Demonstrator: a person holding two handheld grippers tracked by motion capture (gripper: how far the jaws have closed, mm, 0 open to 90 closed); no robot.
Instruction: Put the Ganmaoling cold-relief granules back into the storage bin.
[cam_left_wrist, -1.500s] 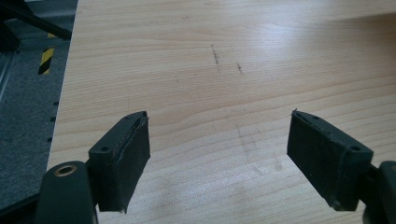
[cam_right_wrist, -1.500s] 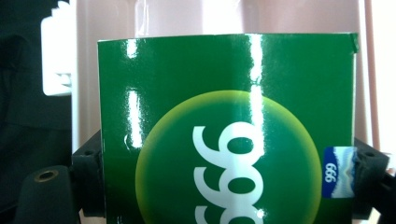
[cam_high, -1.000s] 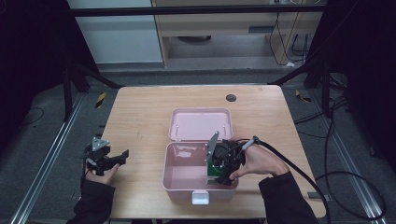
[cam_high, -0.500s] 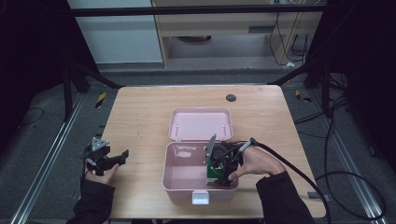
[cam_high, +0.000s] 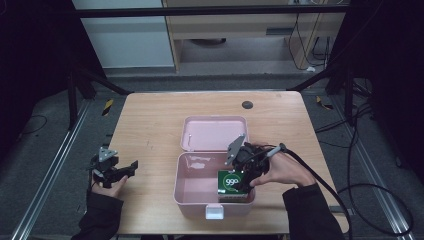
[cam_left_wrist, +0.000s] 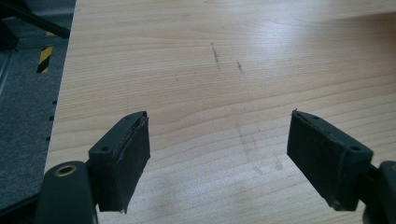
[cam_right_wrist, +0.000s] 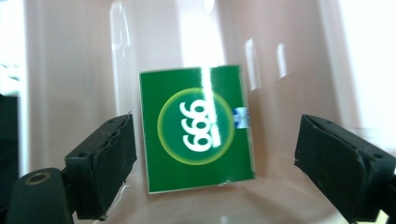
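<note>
A pink box (cam_high: 192, 192) sits open at the table's (cam_high: 150, 120) centre, its lid (cam_high: 214, 132) lying back at 12 o'clock. A green carton (cam_right_wrist: 198, 128) lies inside at the box's 4 o'clock corner. The right gripper (cam_high: 243, 175) hangs over it, jaws wide apart, gripping nothing. The left gripper (cam_high: 131, 167) rests at 8 o'clock, jaws spread wide and empty.

Only readable text: white digits "999" inside a yellow-ringed circle on the green box (cam_high: 231, 182), which sits in the pink case (cam_high: 186, 186). In the right gripper view the same box (cam_right_wrist: 196, 127) shows the digits turned, reading as "666" from that angle; glare streak crosses them. Small blue-white mark at the box's right edge, too blurred to read. Black-yellow hazard stripes (cam_high: 107, 106) on the floor, no text.
</note>
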